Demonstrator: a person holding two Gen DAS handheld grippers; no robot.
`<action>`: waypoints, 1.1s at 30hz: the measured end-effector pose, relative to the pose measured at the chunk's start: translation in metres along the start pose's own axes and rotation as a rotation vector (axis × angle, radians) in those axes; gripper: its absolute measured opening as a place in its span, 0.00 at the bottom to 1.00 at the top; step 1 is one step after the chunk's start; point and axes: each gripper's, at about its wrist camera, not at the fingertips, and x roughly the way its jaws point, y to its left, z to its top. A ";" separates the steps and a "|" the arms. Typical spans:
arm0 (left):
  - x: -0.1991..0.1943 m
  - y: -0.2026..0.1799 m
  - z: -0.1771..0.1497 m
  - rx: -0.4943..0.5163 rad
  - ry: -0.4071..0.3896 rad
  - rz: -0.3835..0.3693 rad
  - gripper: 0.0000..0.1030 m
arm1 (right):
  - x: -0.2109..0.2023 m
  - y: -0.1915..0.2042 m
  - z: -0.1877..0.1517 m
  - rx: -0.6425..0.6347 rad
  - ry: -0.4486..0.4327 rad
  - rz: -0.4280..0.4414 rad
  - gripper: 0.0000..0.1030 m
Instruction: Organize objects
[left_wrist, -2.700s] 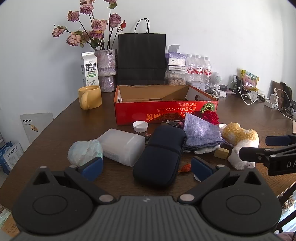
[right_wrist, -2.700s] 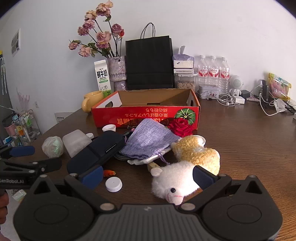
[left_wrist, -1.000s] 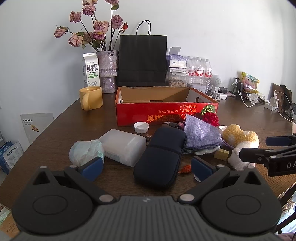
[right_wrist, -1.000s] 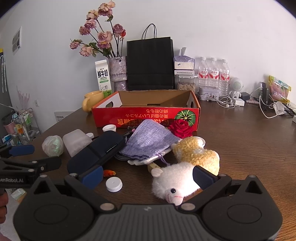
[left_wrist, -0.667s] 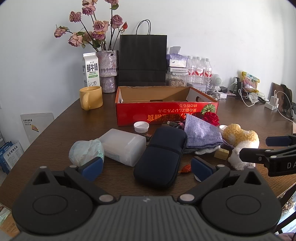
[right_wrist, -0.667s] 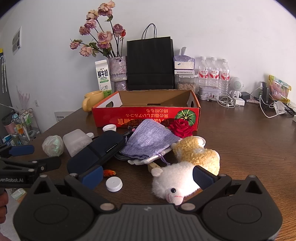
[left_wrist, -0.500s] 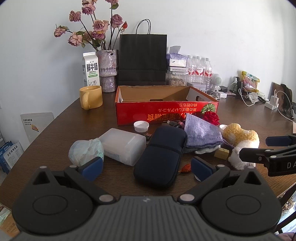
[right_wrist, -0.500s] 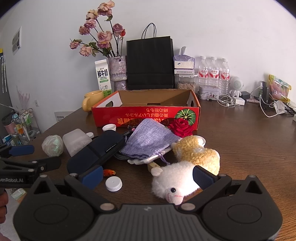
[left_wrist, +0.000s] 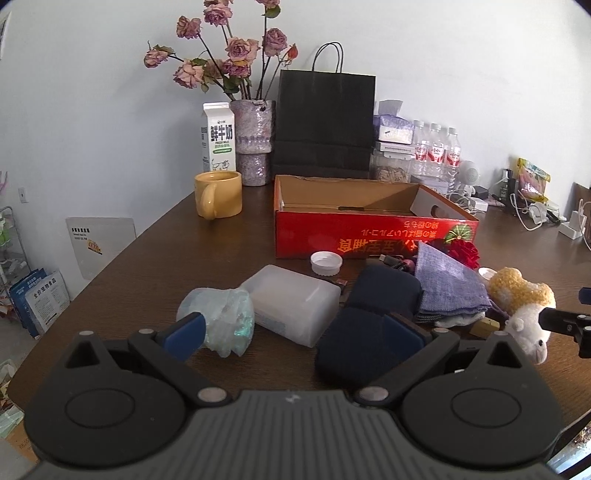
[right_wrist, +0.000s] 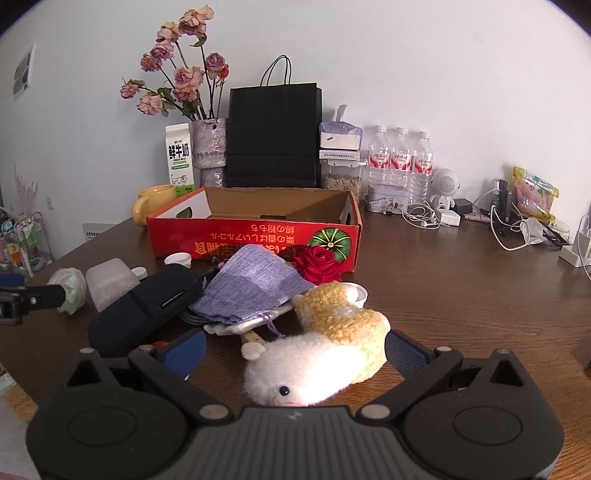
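Approach step, nothing boxed yet: right gripper (right_wrist: 293, 349) jaws wide apart straddling the plush sheep (right_wrist: 317, 350) near the desk's front edge; next it must close on it and carry to the empty red box (right_wrist: 255, 225) mid-desk. Left gripper (left_wrist: 291, 330) also apart, over plastic wad (left_wrist: 218, 319) and navy case (left_wrist: 369, 317). Only the right view shows the sheep between the pads; left view shows the clear tub (left_wrist: 291, 302) fully

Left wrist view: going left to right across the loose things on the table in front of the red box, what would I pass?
Crumpled plastic bag → frosted plastic box → dark zip case → purple knit pouch → plush sheep.
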 end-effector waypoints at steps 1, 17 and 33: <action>0.002 0.002 0.001 -0.005 0.003 0.013 1.00 | 0.002 -0.002 0.000 0.000 0.000 -0.005 1.00; 0.040 0.036 0.008 -0.070 0.071 0.150 1.00 | 0.048 -0.026 0.006 0.012 0.047 -0.028 1.00; 0.081 0.059 0.007 -0.116 0.135 0.123 0.97 | 0.086 -0.044 0.004 0.081 0.133 0.017 0.97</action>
